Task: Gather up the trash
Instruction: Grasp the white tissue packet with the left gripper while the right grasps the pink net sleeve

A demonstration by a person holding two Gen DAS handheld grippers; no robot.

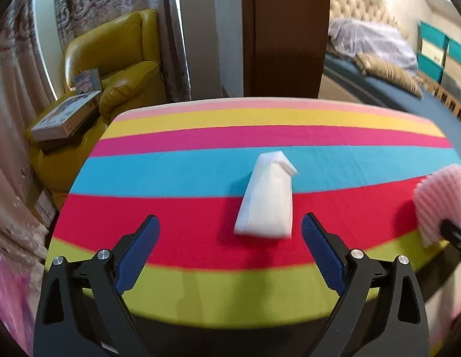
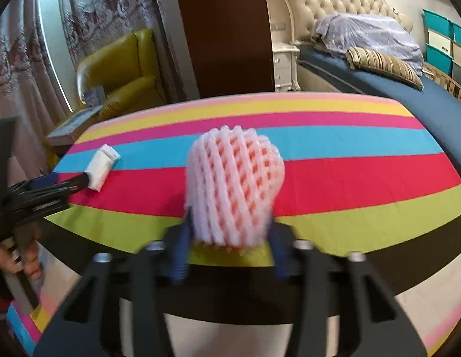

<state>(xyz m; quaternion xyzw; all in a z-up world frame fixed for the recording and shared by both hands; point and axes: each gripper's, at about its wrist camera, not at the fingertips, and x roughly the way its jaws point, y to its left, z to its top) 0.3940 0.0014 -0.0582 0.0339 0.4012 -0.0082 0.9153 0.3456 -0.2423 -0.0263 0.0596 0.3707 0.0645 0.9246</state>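
**Trash collection: two items on the worktop, one in grip, none yet binned**

1. Yellow armchair [image 1: 117, 68], far left, off the worktop. Flat boxes [image 1: 66, 116] stacked on its seat. Not part of the task, by the look of it.

2. Left tongs [image 1: 230, 232]. Blue pads wide apart, nothing between them touching either pad. Tilted down toward the striped worktop [image 1: 200, 294] from its near edge. In the right wrist view they enter from the left edge, tips just beside the packet's near end; contact cannot be told.

3. White folded packet [image 1: 266, 199]. Lies flat on the red and blue stripes, left of centre on the worktop, narrow end pointing far. It sits ahead of the left tongs, in line with the gap. Not yet picked up.

4. Pink foam fruit net [image 2: 233, 187]. Near-centre of the worktop over the red and green stripes; seen at the right edge in the left wrist view. Clamped at its near end.

5. Right tongs [image 2: 230, 244]. Closed onto the foam net, the pads pressing its lower sides; frame blurred here. Angled down, over the near edge of the worktop.

6. Bed [image 2: 409, 95], far right, with a striped cushion [image 2: 385, 65]. Background only.

Progress, as judged: early. One item is gripped but not carried off, and the packet awaits the left tongs. No bin or bag is visible in either view.
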